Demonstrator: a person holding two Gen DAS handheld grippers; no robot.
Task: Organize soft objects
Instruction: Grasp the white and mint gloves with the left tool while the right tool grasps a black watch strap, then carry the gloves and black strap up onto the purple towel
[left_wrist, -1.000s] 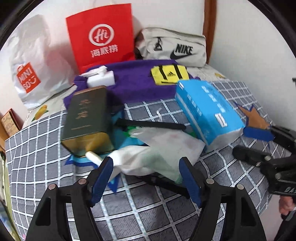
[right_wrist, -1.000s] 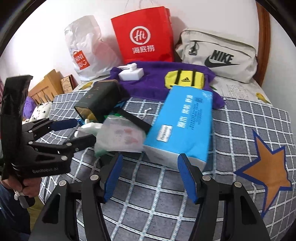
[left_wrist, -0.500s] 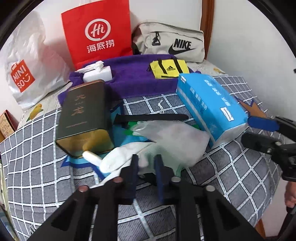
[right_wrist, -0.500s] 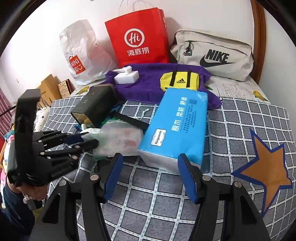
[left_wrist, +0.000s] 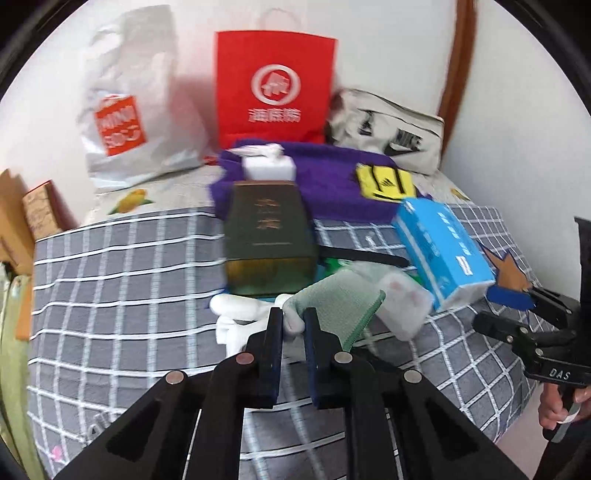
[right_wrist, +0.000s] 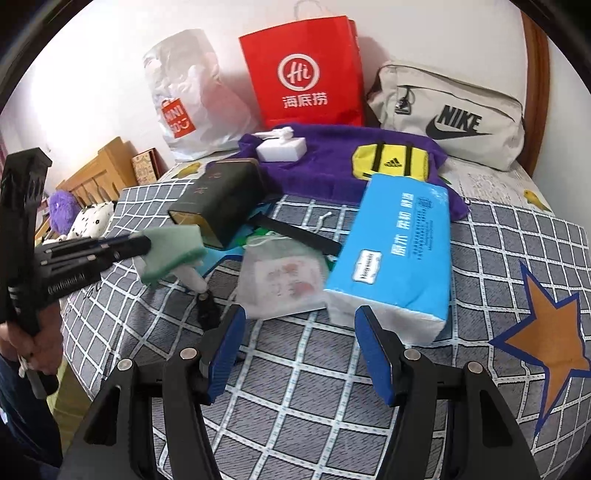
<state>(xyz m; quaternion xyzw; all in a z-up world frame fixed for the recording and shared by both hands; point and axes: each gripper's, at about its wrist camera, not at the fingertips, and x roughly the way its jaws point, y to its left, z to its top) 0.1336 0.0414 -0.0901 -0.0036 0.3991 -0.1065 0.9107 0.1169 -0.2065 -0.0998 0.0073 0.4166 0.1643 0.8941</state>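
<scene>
And we're in a bedroom at home, clearly: everything sits on a bed with a grey quilt checked in white lines (right_wrist: 314, 387), an orange star with a blue border (right_wrist: 546, 332) at its right edge. Along the far edge, against the plain white wall, lean a crinkled white plastic shopping bag (right_wrist: 192, 96), a red paper carrier bag (right_wrist: 306, 74) and a beige fabric sports bag (right_wrist: 450, 114). A curved brown wooden bedpost (right_wrist: 535, 74) rises at the far right corner, and plush toys (right_wrist: 77, 214) lie beyond the left edge.

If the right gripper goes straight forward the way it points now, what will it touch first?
Probably the translucent pouch just ahead of the open right gripper, or the blue tissue pack beside it; depth is unclear.
</scene>
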